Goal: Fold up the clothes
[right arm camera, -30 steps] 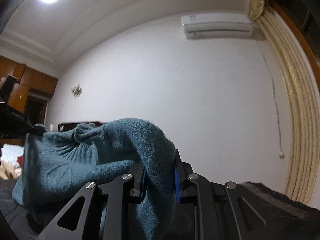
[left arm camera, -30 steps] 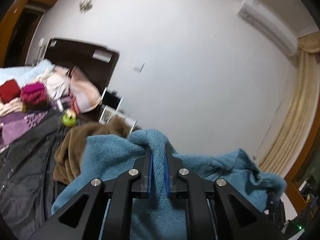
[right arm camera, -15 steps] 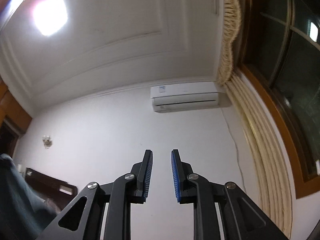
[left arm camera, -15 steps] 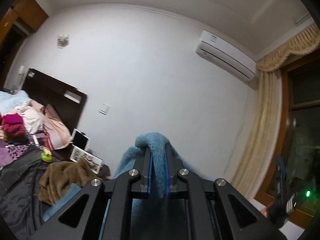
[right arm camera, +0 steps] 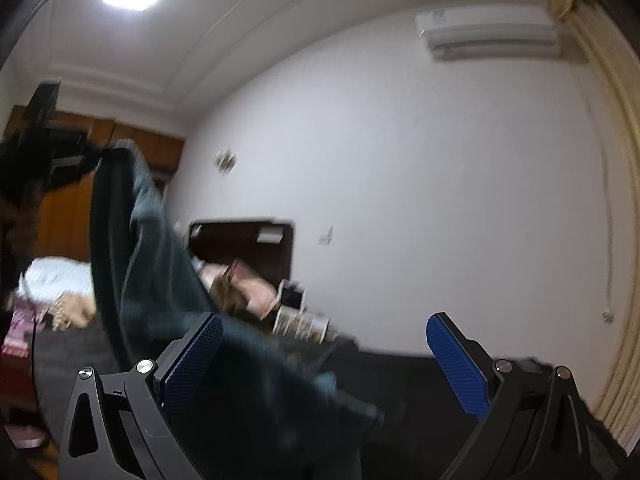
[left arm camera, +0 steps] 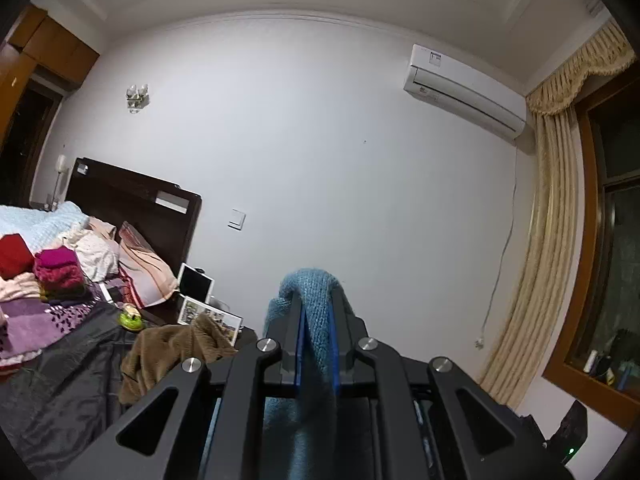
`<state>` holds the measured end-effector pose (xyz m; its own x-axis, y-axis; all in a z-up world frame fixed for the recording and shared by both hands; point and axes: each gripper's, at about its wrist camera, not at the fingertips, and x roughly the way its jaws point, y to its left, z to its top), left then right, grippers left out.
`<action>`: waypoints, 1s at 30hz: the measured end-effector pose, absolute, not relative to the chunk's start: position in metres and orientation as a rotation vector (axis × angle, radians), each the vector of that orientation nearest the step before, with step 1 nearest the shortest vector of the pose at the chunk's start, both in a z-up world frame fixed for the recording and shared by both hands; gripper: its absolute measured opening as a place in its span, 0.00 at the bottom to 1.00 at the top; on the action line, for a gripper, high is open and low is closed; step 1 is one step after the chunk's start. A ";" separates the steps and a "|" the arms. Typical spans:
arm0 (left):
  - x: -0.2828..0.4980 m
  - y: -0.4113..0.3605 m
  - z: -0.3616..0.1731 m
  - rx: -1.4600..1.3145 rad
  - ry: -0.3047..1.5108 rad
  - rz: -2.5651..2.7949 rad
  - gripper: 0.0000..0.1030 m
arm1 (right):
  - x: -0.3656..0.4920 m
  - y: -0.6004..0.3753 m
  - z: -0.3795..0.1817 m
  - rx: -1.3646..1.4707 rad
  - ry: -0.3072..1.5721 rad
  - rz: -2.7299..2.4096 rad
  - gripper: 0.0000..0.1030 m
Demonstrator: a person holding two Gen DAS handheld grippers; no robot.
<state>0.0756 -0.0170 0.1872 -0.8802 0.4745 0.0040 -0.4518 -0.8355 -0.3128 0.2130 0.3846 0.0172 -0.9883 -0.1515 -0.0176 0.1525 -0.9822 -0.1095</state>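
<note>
A teal knitted garment is pinched between the blue pads of my left gripper, which is shut on it and held level above the bed. The cloth hangs down from there behind the fingers. In the right wrist view the same garment dangles from the left gripper at the upper left. It trails down past the left finger of my right gripper. The right jaws are opening wide; a blurred lower fold lies between them, but neither pad presses on it.
A bed with a dark cover lies at the left, with a brown garment heaped on it. Folded red and magenta clothes sit near the dark headboard. Picture frames and a curtain line the wall.
The right gripper let go of the teal garment, then spread wide and swung round toward the bed. The left gripper rose with the garment, then held still.
</note>
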 end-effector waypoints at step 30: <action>0.105 -0.044 0.199 0.040 -0.511 2.594 0.11 | 0.219 0.402 0.096 -0.216 0.181 -3.226 0.15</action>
<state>0.1052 -0.0439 0.1992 -0.8784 0.4626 0.1204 -0.4737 -0.8087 -0.3486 0.2190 0.4025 0.0957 -0.9864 0.0892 0.1381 -0.1041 -0.9890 -0.1048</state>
